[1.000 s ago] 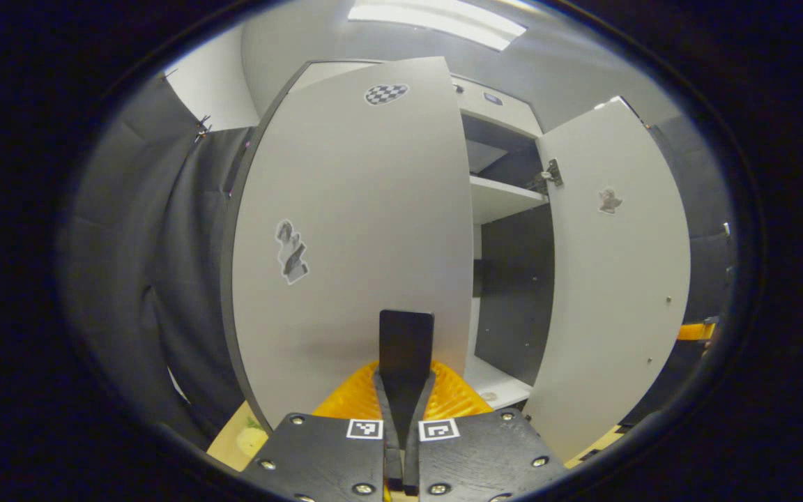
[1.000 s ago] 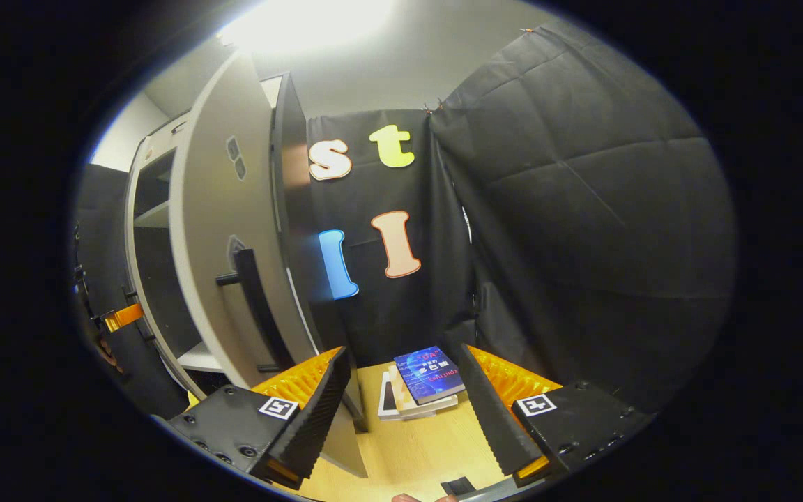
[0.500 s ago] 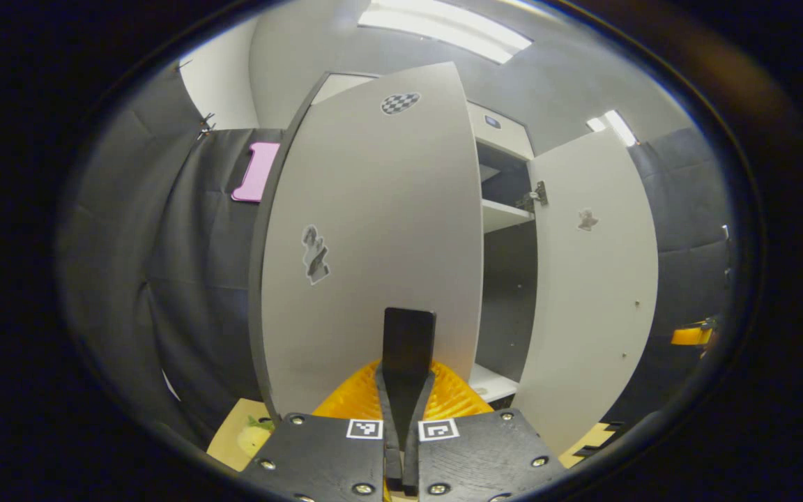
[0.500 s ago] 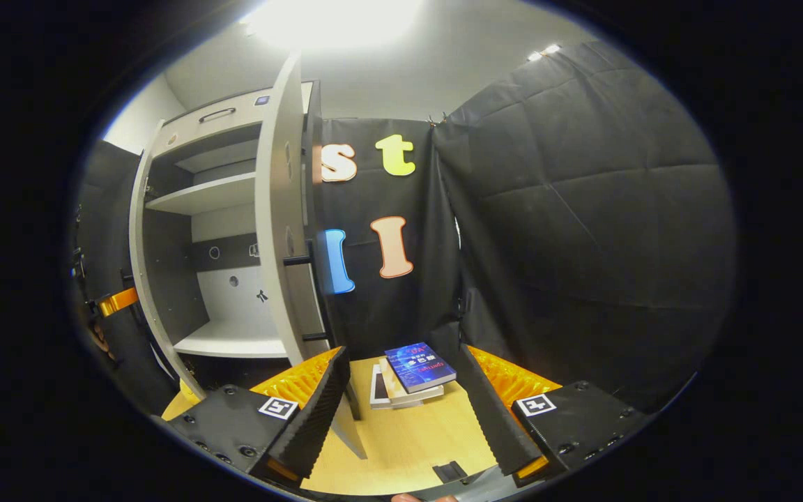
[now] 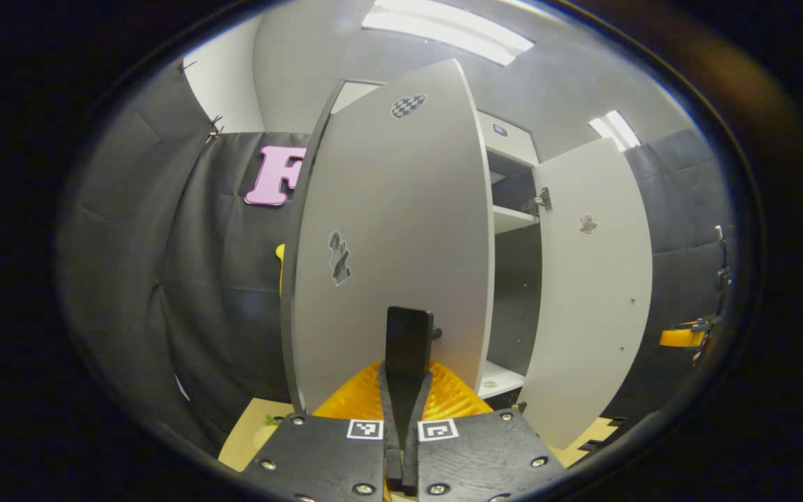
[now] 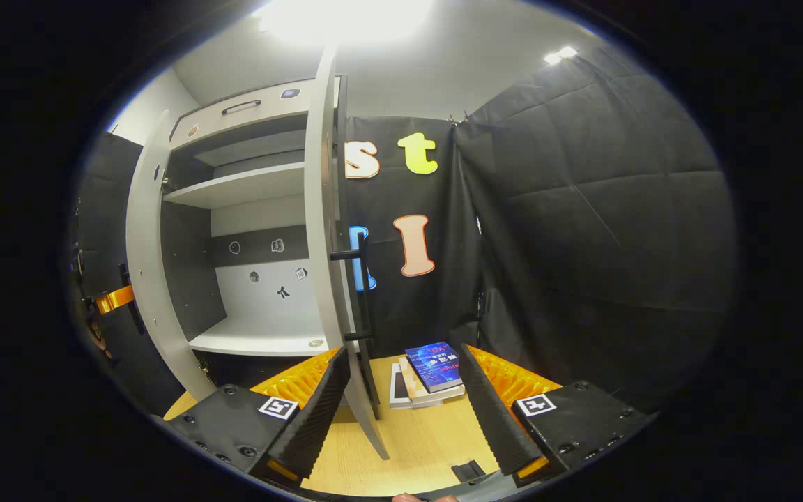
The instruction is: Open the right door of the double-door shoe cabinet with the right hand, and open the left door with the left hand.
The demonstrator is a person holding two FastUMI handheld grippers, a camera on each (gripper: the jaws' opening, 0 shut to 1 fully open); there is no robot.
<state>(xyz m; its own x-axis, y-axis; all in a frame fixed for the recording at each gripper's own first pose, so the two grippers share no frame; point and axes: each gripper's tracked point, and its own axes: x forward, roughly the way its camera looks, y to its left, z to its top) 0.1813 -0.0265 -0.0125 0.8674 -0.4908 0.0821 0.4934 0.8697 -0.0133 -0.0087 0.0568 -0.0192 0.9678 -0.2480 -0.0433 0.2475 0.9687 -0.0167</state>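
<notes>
Both doors of the shoe cabinet (image 6: 248, 209) stand swung out now, so by my judgement the task is almost finished. In the left gripper view, your left hand-held gripper (image 5: 407, 341) sits at the bottom centre, clenched on the dark handle (image 5: 410, 333) of the left door (image 5: 387, 244); this firm grip lets you steer the door along its arc. The left door fills the middle of that frame, and the right door (image 5: 593, 293) stands at the right side, with the shelves (image 5: 509, 219) visible between them.

In the right gripper view, your right hand-held gripper (image 6: 405, 411) is at the bottom centre with its fingers spread wide and nothing between them; I judge it has finished with its door. The right door (image 6: 321, 209) is seen there almost edge-on, left of centre, with its long handle (image 6: 360, 293) just beside it. Some books (image 6: 429, 373) lie on the desk (image 6: 415, 446), low in the frame, between the open fingers but farther away. The left door may need a little more swing; release the handle after that.
</notes>
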